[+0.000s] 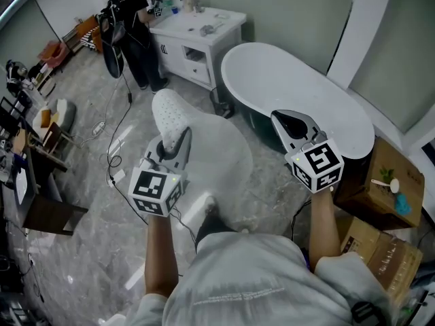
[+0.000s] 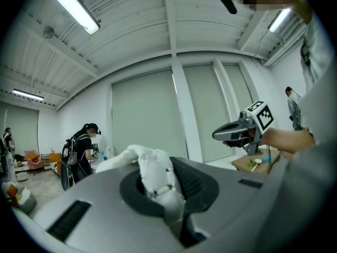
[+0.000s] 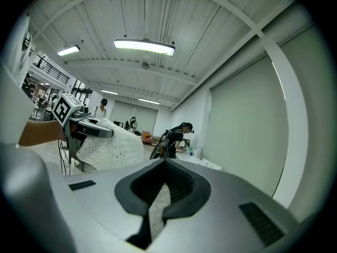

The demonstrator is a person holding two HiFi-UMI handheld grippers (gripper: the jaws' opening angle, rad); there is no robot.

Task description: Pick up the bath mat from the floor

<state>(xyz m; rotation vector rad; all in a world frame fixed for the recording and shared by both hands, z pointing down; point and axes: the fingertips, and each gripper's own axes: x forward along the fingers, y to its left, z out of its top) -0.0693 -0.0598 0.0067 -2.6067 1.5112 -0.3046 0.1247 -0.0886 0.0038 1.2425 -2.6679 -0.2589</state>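
Observation:
The white bath mat (image 1: 211,151) hangs off the floor in front of me, one corner pinched in my left gripper (image 1: 177,141), which is shut on it. In the left gripper view a bunched fold of the mat (image 2: 152,170) sticks up between the closed jaws. My right gripper (image 1: 291,122) is held level to the right, over the near edge of the bathtub, shut with nothing in it. From the right gripper view, the mat (image 3: 113,146) drapes down below the left gripper (image 3: 84,130).
A white bathtub (image 1: 292,87) stands ahead on the right and a white vanity (image 1: 197,32) behind it, with a person (image 1: 132,26) in black there. Cardboard boxes (image 1: 380,182) sit at my right. Cables (image 1: 112,158) trail over the marble floor; clutter lines the left wall.

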